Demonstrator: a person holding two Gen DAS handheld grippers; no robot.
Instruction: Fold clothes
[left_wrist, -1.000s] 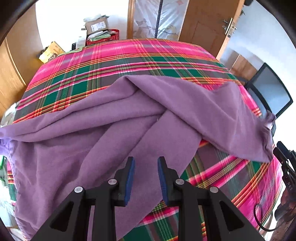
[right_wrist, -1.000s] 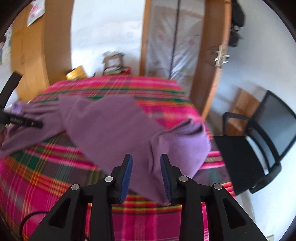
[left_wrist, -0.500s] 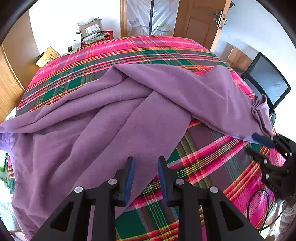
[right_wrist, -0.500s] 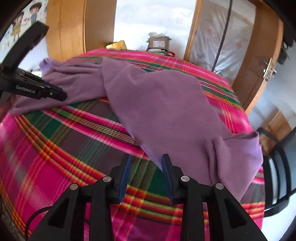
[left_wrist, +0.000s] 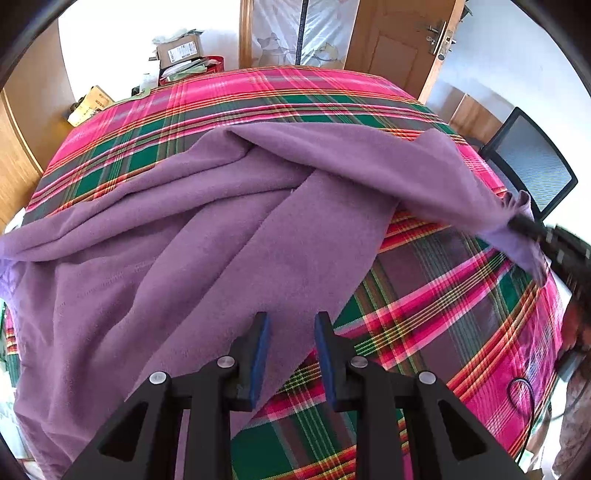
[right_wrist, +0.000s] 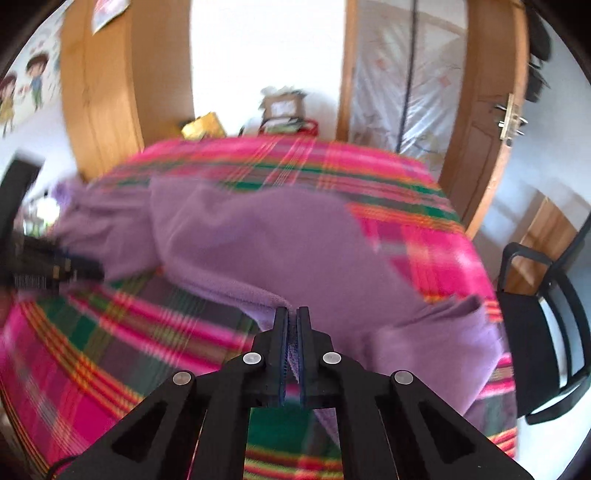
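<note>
Right tool clamped on purple garment edge, plaid bed bare alongside

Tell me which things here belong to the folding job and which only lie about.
For the job:
purple garment
right claw, shut on its edge
left claw, open
plaid bed cover

Lying about:
cardboard box
black chair
door
</note>
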